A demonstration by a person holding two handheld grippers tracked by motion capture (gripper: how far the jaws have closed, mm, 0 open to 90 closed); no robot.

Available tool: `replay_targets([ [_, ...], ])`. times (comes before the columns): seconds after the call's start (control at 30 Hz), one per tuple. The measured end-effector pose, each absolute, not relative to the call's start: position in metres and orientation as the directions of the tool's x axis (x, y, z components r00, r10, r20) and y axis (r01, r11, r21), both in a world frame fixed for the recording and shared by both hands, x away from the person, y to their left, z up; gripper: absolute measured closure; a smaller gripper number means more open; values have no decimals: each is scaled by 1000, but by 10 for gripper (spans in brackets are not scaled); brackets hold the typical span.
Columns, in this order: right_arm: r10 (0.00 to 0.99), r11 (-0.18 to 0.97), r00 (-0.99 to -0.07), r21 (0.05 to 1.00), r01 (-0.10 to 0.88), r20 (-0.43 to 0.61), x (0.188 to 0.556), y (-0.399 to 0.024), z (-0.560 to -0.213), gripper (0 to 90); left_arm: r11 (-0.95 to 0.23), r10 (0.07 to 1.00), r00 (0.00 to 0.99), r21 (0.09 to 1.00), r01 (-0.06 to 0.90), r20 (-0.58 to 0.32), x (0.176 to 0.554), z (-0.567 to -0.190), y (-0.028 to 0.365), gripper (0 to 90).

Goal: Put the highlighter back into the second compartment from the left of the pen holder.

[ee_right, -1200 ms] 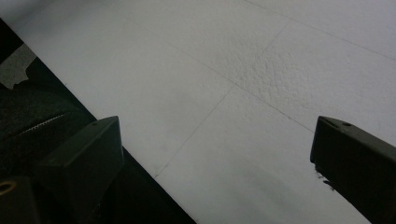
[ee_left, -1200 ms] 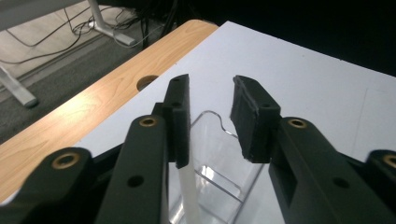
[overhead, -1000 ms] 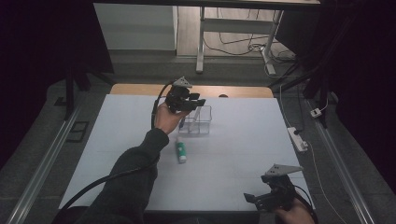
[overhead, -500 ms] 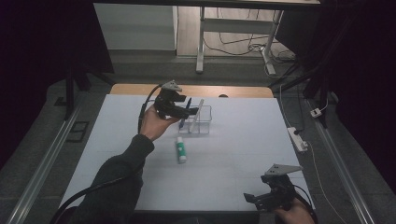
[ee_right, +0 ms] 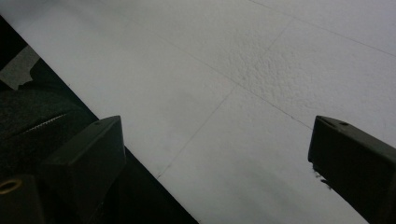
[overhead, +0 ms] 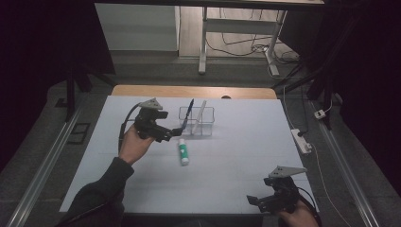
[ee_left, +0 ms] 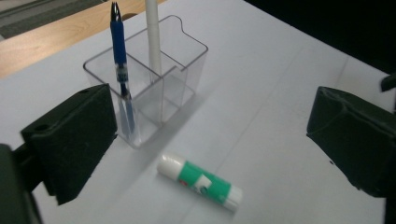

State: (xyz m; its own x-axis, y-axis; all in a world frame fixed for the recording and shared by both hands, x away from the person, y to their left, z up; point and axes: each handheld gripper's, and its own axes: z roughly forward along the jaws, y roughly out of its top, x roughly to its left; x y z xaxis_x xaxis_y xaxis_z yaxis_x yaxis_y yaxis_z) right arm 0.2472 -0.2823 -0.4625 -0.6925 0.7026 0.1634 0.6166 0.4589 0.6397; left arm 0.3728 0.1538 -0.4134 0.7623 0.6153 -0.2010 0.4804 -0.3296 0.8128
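Observation:
A clear plastic organizer (overhead: 208,124) (ee_left: 187,70) stands at the back middle of the table. A blue pen (overhead: 189,109) (ee_left: 119,60) leans in its left compartment and a white pen (overhead: 200,113) (ee_left: 153,37) stands beside it. A green and white glue stick (overhead: 183,152) (ee_left: 201,182) lies flat in front of it. My left gripper (overhead: 171,133) (ee_left: 210,135) hovers left of the organizer. Its jaws have just been opening and stand open with nothing between them. My right gripper (overhead: 260,202) (ee_right: 215,154) rests open over bare table near the front right corner.
The white table top (overhead: 236,161) has a wooden strip (overhead: 189,91) along its back edge. A power strip (overhead: 302,141) lies on the floor off the right edge. The table's front edge (ee_right: 154,182) runs just beside the right gripper's left jaw.
My left gripper has drawn back leftward and toward the person from over the organizer, and its jaws have opened. The blue pen stands in the organizer. The right gripper has not moved.

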Motion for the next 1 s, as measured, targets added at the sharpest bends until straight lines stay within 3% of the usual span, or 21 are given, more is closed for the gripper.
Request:
replay_targets([
  [0.37,699,452,-694,645,616,173,247,-283,-462,22,-253,608,746,825,505,-270,306,-428,208,6],
  [0.73,701,453,-694,649,612,165,246,-283,-462,21,-193,690,660,803,563,-297,228,-450,255,0],
  [1.0,706,460,-693,651,604,144,246,-282,-461,18,-280,761,605,725,630,-232,197,-470,268,0],
])
